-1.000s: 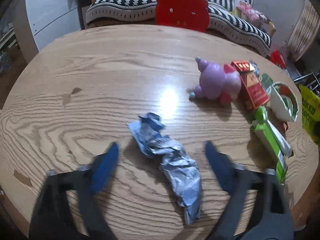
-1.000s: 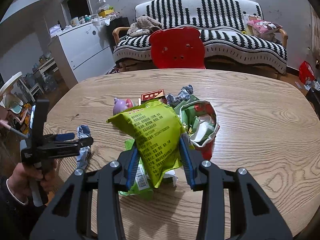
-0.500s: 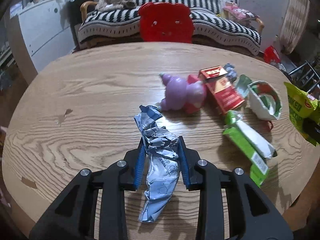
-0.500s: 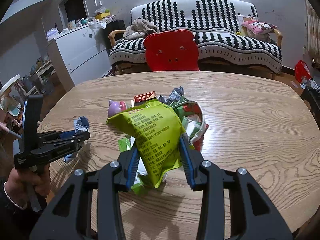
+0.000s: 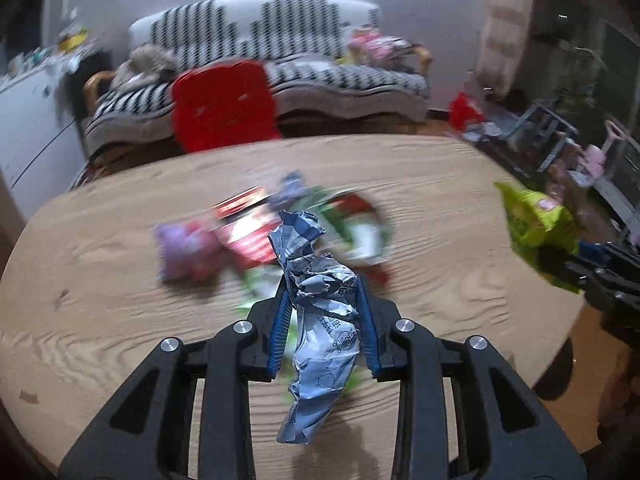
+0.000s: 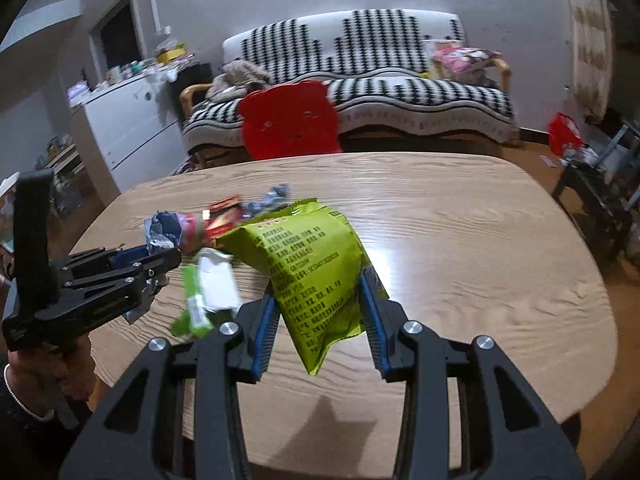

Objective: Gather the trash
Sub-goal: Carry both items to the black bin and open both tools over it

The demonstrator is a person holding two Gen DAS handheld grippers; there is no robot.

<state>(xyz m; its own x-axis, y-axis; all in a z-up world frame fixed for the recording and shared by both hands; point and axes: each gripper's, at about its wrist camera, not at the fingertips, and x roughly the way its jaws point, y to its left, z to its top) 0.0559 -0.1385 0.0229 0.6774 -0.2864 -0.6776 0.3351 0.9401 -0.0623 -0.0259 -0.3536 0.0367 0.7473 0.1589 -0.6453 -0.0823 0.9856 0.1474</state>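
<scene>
Task status: collection is under way and not finished.

Left hand-held gripper (image 5: pixel 322 316): closed on a crumpled blue-and-silver wrapper (image 5: pixel 320 312). The wrapper is pinched between the blue pads and hangs clear of the worktop (image 5: pixel 100 320), its lower end dangling below the fingers.

Right hand-held gripper (image 6: pixel 318 316): closed on a green snack bag (image 6: pixel 312 268). The bag is clamped across its lower half and held off the worktop, its upper end leaning towards the pile.

Two items are therefore picked up but not yet deposited. No bin or bag for the trash appears in either view, so the drop-off point cannot be stated.

Remaining on the worktop, grouped near its middle:
- a red carton (image 6: pixel 224 216);
- a green-and-white packet (image 6: pixel 208 292), nearest the grippers;
- a paper cup with red and green print (image 5: pixel 364 232), blurred;
- a purple toy figure (image 5: pixel 184 248), probably not trash.

Judgement: both held items must be carried off and released, after which at least three more pieces await pickup.
</scene>
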